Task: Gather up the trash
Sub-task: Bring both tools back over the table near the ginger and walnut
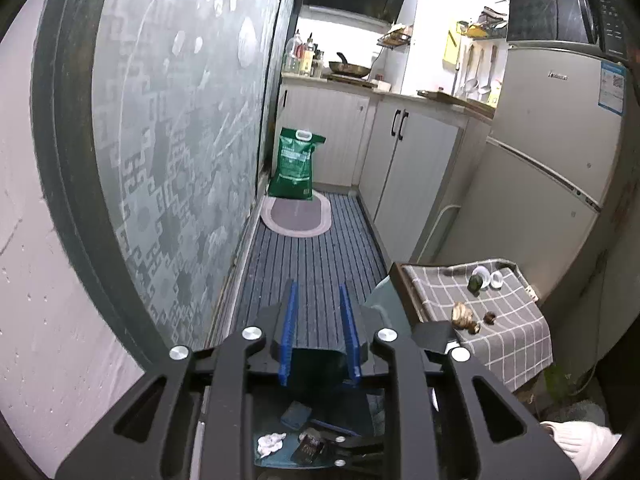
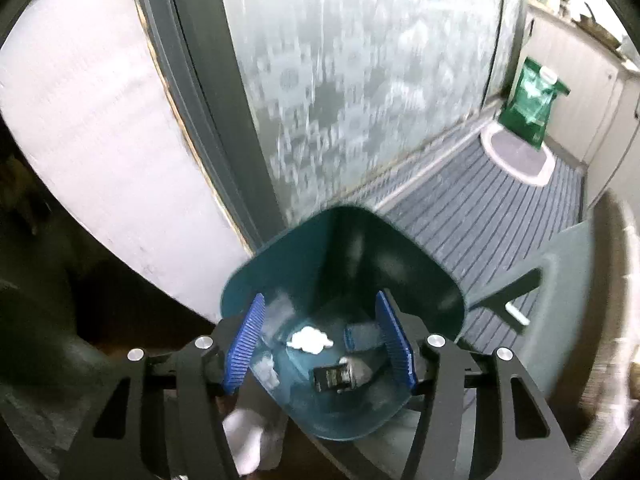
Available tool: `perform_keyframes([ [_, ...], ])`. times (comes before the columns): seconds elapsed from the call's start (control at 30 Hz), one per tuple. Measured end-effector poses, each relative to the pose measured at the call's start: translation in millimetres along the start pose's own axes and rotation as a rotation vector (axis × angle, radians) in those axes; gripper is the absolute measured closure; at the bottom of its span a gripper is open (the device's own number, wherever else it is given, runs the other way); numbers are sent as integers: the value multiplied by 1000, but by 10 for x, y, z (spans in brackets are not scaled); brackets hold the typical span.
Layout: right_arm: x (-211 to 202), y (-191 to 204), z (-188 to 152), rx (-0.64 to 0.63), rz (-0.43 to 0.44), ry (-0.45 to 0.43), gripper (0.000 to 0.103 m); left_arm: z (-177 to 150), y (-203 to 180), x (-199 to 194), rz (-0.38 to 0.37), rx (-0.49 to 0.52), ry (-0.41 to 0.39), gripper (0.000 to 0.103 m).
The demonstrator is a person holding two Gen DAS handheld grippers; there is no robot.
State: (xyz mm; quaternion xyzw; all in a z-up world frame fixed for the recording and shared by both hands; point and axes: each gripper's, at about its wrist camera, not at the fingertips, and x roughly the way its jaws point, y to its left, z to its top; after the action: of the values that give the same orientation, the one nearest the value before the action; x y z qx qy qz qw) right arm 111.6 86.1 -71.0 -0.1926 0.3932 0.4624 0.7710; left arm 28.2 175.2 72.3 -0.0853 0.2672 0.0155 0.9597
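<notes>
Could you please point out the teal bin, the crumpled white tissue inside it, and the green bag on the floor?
teal bin (image 2: 400, 256): right wrist view, inner wall.
crumpled white tissue (image 2: 309, 339): right wrist view, its middle.
green bag (image 1: 295, 166): left wrist view, front face.

Open striped floor (image 1: 316, 256) from 12 o'clock of left gripper (image 1: 319, 300), running to oval mat (image 1: 296, 216) and green sack (image 1: 295, 168). Blocked at 9 o'clock by frosted door (image 1: 172, 128); at 3 o'clock by cloth-covered stand (image 1: 480, 304), cabinets (image 1: 412, 172) and fridge (image 1: 552, 152) behind. Teal bin (image 2: 344, 280) directly below, mouth open.
</notes>
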Motion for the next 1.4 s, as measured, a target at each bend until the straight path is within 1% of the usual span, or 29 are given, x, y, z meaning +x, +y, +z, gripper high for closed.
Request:
perform_keyframes([
  [0.17,-483,-235,20,40,-28,-102,47,74,-177,8,-15,10,-22,78],
  [0.3,-812,-536,-50,91,-65,-160,50,96,-346,59,-36,29,-21,76],
  [0.33,-843,-583,-68,101,-72,-168,50,92,-380,80,-42,31,-17,75],
  [0.4,-1001,-769,-136,137,-94,-194,50,74,-468,154,-62,30,0,75],
  [0.47,-1112,-922,-202,166,-114,-209,50,31,-561,234,-79,32,18,72],
  [0.53,-1224,-1099,-291,203,-137,-222,50,-62,-683,362,-90,32,60,71],
  [0.6,-1310,-1242,-365,234,-159,-231,50,-142,-811,487,-114,30,102,71],
  [0.7,-1449,-1447,-494,279,-187,-247,50,-278,-1076,629,-125,81,141,71],
  [0.87,-1603,-1684,-684,327,-215,-254,52,-455,-1425,790,-174,143,187,71],
  [1.0,-1699,-1827,-849,359,-234,-246,55,-558,-1613,946,-189,165,227,72],
  [1.2,-1771,-1984,-1049,395,-248,-233,55,-639,-1787,1168,-214,171,279,72],
  [1.4,-1798,-2101,-1224,422,-253,-215,55,-712,-1897,1431,-208,172,329,72],
])
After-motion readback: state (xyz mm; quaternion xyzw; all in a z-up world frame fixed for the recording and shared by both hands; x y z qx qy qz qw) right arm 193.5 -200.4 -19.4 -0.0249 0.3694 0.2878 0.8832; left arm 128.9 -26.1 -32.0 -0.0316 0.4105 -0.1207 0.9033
